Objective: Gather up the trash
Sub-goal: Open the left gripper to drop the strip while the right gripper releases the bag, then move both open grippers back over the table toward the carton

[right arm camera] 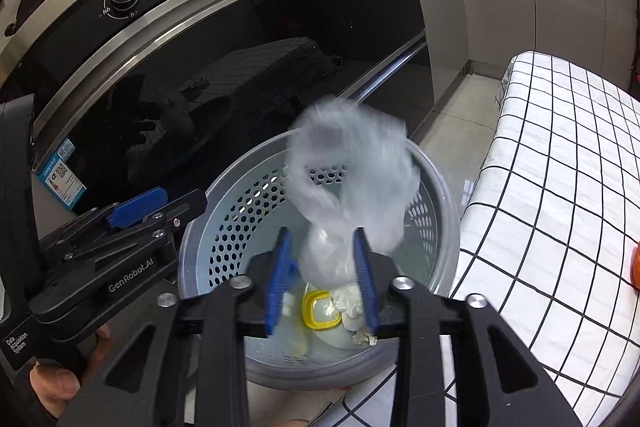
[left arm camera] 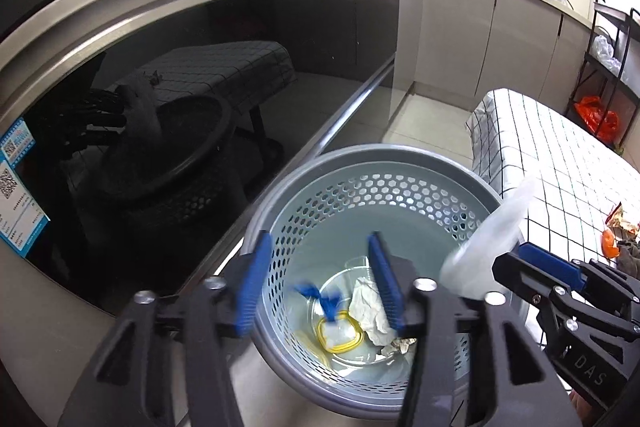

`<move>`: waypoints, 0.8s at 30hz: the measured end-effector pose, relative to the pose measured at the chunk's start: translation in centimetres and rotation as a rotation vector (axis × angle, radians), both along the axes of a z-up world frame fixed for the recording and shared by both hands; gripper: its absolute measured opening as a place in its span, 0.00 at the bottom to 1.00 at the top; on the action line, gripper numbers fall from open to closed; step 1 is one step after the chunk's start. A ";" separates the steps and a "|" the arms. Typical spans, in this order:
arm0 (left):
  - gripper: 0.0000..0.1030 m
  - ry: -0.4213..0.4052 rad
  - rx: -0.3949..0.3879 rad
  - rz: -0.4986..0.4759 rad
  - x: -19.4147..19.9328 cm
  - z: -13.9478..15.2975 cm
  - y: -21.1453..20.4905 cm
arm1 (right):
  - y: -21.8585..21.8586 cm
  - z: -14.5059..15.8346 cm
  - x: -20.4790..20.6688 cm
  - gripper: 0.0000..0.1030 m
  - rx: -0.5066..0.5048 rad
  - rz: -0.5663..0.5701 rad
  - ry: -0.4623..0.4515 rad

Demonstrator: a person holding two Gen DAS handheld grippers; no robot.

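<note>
A grey perforated waste basket (left arm camera: 400,183) (right arm camera: 240,211) stands on the floor by the oven. Inside lie a crumpled white paper (left arm camera: 370,311), a yellow-rimmed clear lid (left arm camera: 338,335) (right arm camera: 320,311) and a blue scrap (left arm camera: 320,297). My left gripper (left arm camera: 320,291) is open and empty over the basket's near rim. My right gripper (right arm camera: 322,275) hangs over the basket with a clear plastic bag (right arm camera: 352,187) between its jaws; the bag is blurred. In the left wrist view the right gripper (left arm camera: 516,263) holds the bag (left arm camera: 488,243) at the basket's right rim.
A black glass oven door (left arm camera: 180,87) with a steel handle bar (left arm camera: 348,107) stands right behind the basket. A table with a white checked cloth (right arm camera: 560,187) is at the right, with orange scraps (left arm camera: 610,239) on it. A black rack (left arm camera: 604,75) stands farther right.
</note>
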State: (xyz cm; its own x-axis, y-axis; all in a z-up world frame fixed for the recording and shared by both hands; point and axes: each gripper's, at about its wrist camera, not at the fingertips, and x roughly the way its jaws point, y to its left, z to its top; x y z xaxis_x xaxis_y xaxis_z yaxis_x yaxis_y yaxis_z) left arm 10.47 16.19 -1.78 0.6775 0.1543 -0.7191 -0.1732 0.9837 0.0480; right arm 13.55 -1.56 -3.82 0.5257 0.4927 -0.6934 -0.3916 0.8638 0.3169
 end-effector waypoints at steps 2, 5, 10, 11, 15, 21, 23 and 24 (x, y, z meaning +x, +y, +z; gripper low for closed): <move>0.51 0.000 0.001 0.002 0.0 0.0 0.0 | 0.0 0.0 0.0 0.40 0.005 -0.004 -0.007; 0.52 0.003 -0.001 0.005 0.0 0.0 0.1 | 0.0 -0.1 0.1 0.40 0.007 -0.005 -0.006; 0.53 -0.002 -0.001 0.003 0.0 0.0 0.1 | 0.1 0.0 -0.1 0.40 0.003 -0.005 -0.007; 0.53 -0.003 -0.001 0.003 0.0 0.1 0.1 | 0.1 0.0 -0.2 0.40 0.002 -0.006 -0.008; 0.54 -0.007 0.002 0.001 -0.1 0.1 0.0 | 0.0 0.0 -0.4 0.40 0.002 -0.010 -0.010; 0.58 -0.014 -0.003 -0.002 -0.2 0.2 -0.2 | -0.6 0.2 -0.9 0.40 0.001 -0.031 -0.013; 0.61 -0.024 -0.007 -0.006 -0.3 0.4 -0.5 | -1.0 0.2 -1.0 0.40 -0.002 -0.038 -0.015; 0.62 -0.029 -0.006 -0.008 -0.4 0.5 -0.7 | -1.2 0.3 -1.1 0.40 -0.005 -0.043 -0.016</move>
